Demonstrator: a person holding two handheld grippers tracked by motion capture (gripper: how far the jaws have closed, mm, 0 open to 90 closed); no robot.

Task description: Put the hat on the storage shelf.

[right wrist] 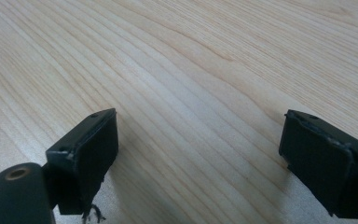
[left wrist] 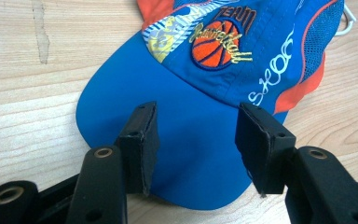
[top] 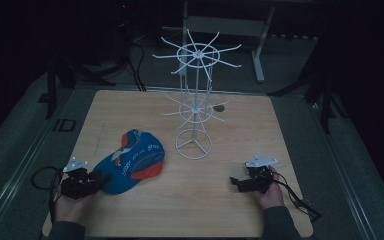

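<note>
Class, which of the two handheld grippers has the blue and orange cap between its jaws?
The left gripper: its open jaws straddle the blue and orange basketball cap's brim; the right gripper faces bare wooden table.

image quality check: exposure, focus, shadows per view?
High view: badly underexposed, surroundings near black, the cap and white wire rack readable. Left gripper view: bright, cap embroidery sharp, near jaws soft. Right gripper view: evenly lit, table grain crisp, soft shadow between the open jaws.

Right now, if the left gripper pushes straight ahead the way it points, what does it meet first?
The cap's blue brim. The left gripper has its jaws open on either side of the brim's front edge, so it looks to slide over or into the brim almost at once; height above it is unclear.
</note>
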